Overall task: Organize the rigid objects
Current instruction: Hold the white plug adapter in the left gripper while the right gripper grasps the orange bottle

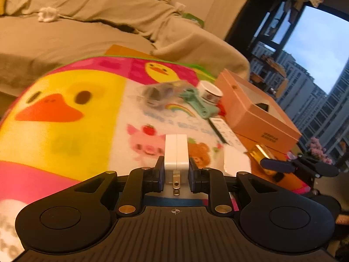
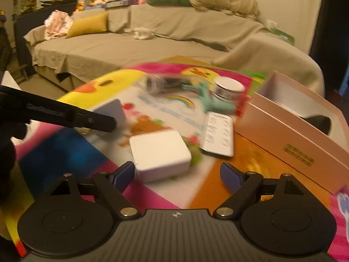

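left gripper (image 1: 176, 170) is clamped on a white plug adapter (image 1: 176, 152), its metal prong pointing back toward the camera, held above the cartoon mat (image 1: 65, 118). right gripper (image 2: 177, 176) stands apart with nothing between its pads; a white square charger (image 2: 160, 155) lies on the mat just ahead of its left finger. beyond that rests a white remote (image 2: 219, 135), then a mint green tool (image 2: 209, 102), a clear blurred item (image 2: 163, 83) and a white-lidded jar (image 2: 229, 89). pink open box (image 2: 294, 128) sits at the right. behind is a draped sofa (image 2: 152, 35).
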Tool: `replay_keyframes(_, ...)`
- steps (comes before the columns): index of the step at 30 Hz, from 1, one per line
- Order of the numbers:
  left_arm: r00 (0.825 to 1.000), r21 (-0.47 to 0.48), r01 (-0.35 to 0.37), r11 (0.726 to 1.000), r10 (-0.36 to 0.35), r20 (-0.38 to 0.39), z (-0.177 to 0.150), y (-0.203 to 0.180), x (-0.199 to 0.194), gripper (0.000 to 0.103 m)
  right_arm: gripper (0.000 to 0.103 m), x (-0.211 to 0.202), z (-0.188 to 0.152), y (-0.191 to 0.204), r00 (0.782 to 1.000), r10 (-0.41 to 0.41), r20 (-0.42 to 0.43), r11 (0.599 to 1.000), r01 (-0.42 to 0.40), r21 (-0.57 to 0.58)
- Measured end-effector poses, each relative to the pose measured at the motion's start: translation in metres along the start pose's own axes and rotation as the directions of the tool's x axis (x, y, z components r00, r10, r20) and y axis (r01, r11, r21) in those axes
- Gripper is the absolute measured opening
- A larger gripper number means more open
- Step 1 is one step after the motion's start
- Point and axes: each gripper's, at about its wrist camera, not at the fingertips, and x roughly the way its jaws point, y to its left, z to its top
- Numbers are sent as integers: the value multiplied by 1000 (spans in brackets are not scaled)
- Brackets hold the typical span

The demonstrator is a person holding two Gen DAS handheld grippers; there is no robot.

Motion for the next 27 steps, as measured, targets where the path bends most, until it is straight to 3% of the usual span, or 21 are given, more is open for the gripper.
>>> replay_keyframes(2, 999, 1, 36, 999, -36, -12, -1, -6, 6, 24, 78, -7, -9, -13, 998, -64, 4, 998, 64, 20)
replay_keyframes(4, 998, -7, 64, 998, -64, -20, -3, -12, 12, 24, 78, -14, -15, -21, 990, -138, 8, 990, 138, 26)
replay_keyframes(10, 995, 14, 95, 995, -95, -37, -7, -27, 21, 24, 78, -41, -30, -46, 971, -235, 39, 970, 232, 75)
replay_keyframes(14, 993, 18, 114, 993, -113, -45, -9, -33, 26, 24, 78, -35, -32, -74, 937, -350, -5, 928, 347, 133)
replay_keyframes(18, 994, 19, 107, 994, -106, -39, -12, -39, 29, 24, 78, -23, -31, -105, 888, -454, -79, 862, 460, 213)
replay_keyframes(19, 994, 17, 104, 994, -104, -37, -13, -40, 29, 24, 78, -22, -30, -111, 883, -459, -95, 849, 468, 244)
replay_keyframes(22, 995, 21, 97, 995, -97, -34, -14, -42, 29, 24, 78, -23, -30, -115, 913, -397, -99, 858, 407, 314)
replay_keyframes(23, 995, 24, 97, 995, -96, -34, -14, -42, 29, 24, 78, -21, -30, -113, 914, -395, -96, 864, 405, 300)
replay_keyframes(27, 996, 38, 81, 996, -80, -29, -15, -45, 28, 25, 78, -8, -28, -118, 874, -471, -121, 834, 486, 263)
